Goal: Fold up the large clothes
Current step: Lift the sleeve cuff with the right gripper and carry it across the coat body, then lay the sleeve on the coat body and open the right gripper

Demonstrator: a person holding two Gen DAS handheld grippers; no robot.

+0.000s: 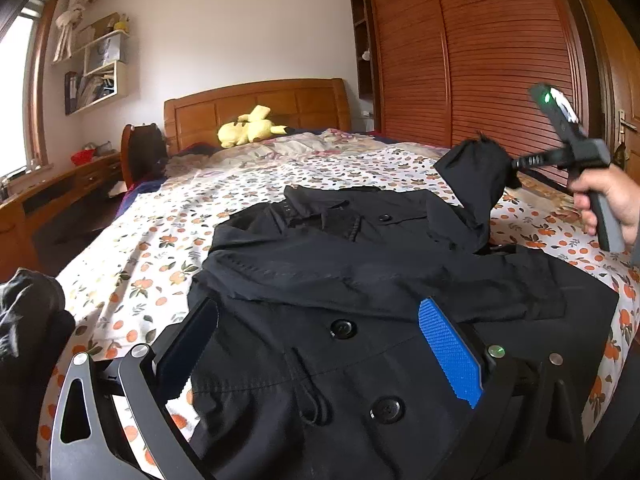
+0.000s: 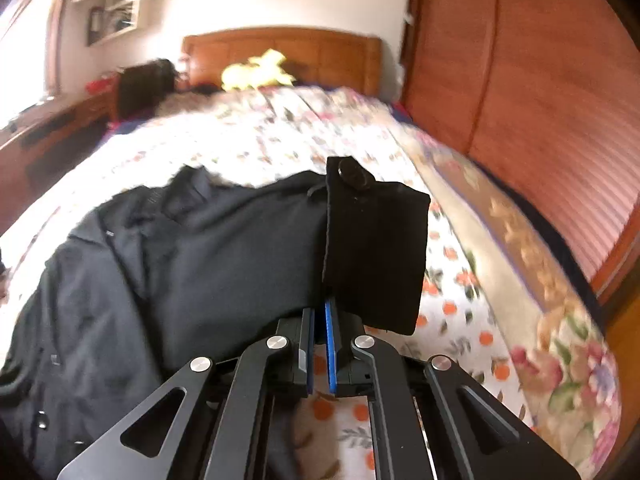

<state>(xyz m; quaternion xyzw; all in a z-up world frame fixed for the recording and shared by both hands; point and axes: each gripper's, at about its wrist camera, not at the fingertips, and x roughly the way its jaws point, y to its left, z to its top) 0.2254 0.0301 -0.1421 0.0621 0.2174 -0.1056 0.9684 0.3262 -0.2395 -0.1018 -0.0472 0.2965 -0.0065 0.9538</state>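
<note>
A large black buttoned coat (image 1: 360, 264) lies spread on the bed, collar toward the headboard. My left gripper (image 1: 320, 328) is open just above the coat's front, its blue-padded fingers (image 1: 448, 352) on either side of a button. My right gripper (image 2: 322, 312) is shut on the cuff of the coat's right sleeve (image 2: 376, 248) and holds it lifted above the bed. In the left wrist view the right gripper (image 1: 516, 164) shows at the right, held by a hand, with the sleeve (image 1: 472, 184) hanging from it.
The bed has a flowered sheet (image 1: 248, 184) and a wooden headboard (image 1: 256, 108) with a yellow plush toy (image 1: 248, 128). A slatted wooden wardrobe (image 1: 480, 52) stands to the right. A desk (image 1: 56, 192) and chair stand to the left. Dark cloth (image 1: 28, 312) lies at the left edge.
</note>
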